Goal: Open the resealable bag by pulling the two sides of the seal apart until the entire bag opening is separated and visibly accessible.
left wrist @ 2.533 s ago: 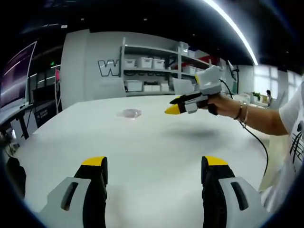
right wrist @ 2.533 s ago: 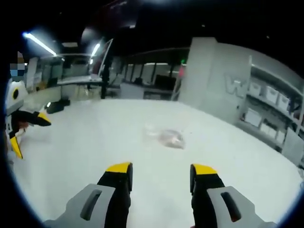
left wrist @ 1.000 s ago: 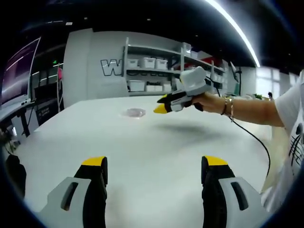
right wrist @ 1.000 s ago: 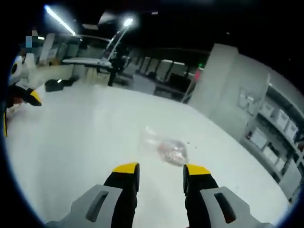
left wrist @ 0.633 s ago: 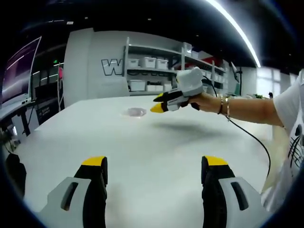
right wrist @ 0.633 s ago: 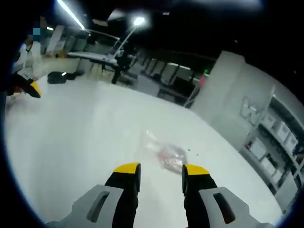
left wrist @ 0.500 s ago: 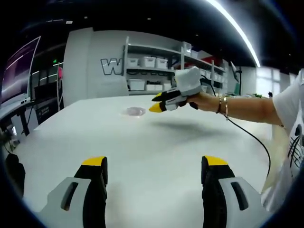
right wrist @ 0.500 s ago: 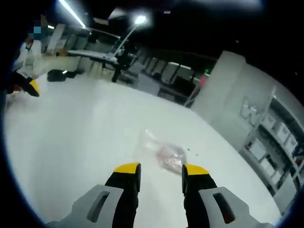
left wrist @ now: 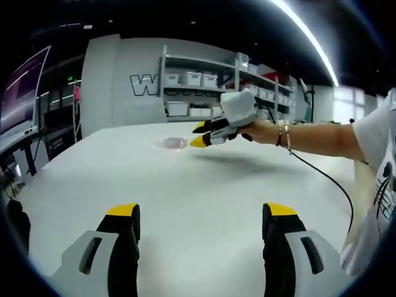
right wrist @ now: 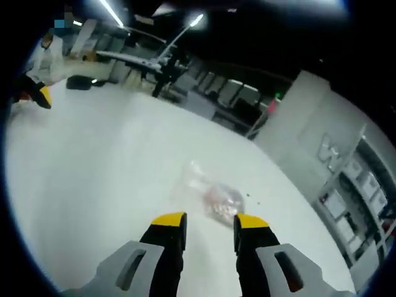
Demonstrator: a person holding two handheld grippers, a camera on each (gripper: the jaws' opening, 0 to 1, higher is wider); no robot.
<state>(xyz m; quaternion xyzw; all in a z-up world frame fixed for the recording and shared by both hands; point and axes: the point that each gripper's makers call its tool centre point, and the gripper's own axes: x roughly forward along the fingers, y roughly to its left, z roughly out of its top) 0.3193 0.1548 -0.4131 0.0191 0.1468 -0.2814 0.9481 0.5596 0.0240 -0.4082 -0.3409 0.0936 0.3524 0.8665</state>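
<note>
Now the resealable bag [right wrist: 213, 199] lies flat on the white table [right wrist: 93, 173], just beyond the right gripper [right wrist: 206, 221], whose yellow-tipped jaws stand slightly apart at twelve o'clock from it, not touching. From the left gripper view, the left gripper [left wrist: 202, 210] hovers near the table edge, jaws spread wide, with the bag [left wrist: 171, 143] far off at twelve o'clock.
</note>
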